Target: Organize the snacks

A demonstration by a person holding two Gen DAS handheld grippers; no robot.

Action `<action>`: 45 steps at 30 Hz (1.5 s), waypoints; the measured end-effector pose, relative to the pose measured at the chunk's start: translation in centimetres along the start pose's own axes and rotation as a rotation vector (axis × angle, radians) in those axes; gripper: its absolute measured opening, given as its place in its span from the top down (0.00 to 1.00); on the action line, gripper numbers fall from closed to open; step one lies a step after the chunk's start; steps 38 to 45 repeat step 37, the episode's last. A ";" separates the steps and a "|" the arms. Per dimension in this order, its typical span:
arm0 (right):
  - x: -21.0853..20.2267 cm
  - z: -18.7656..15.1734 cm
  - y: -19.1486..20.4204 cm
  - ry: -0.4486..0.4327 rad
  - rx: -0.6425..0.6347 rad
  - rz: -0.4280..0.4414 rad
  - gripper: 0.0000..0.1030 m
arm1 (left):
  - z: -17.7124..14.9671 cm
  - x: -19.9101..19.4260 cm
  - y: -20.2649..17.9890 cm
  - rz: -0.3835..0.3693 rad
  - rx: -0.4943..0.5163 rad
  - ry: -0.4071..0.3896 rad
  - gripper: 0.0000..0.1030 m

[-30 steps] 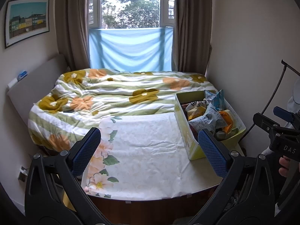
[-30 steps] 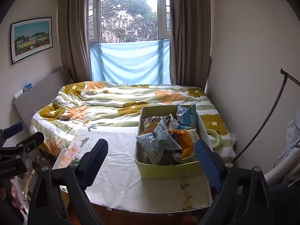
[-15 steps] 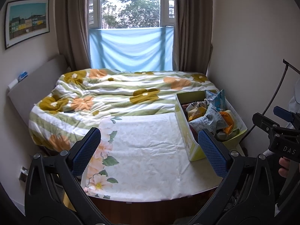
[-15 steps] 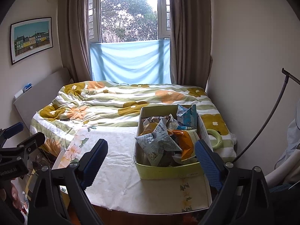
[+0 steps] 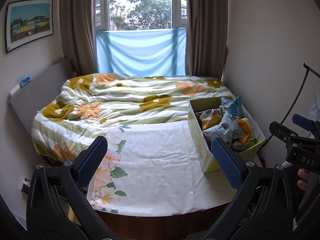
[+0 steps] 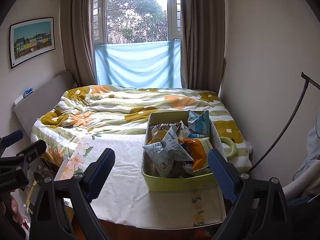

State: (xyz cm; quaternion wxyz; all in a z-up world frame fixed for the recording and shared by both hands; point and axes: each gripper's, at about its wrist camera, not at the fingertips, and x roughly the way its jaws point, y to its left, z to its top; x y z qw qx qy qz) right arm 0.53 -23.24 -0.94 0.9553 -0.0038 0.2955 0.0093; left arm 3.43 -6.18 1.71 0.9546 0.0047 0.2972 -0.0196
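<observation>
Almost nothing has moved since the earlier frames: both views drift only slightly, and the box keeps its place. I hold the left gripper (image 5: 160, 160) and the right gripper (image 6: 162, 172) wide open above the near edge of the tabletop (image 6: 124, 180), and neither has hold of anything.

All the snacks (image 6: 172, 150) I can see are inside the green box (image 6: 180, 183), which stands on the right part of the white floral cloth (image 5: 156, 156), close to the bed (image 5: 120, 104). The packets lie mixed and crumpled, some standing up over the rim. I see no packet on the cloth outside the box.

As I judge it, this fits two stages: packets already gathered into the box, or packets waiting there to be taken out and sorted. These pictures do not settle which one.
</observation>
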 end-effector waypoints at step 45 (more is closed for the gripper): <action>0.4 0.1 -0.7 -0.003 0.010 0.000 0.10 | 0.1 -0.9 0.3 -0.011 -0.018 -0.054 0.00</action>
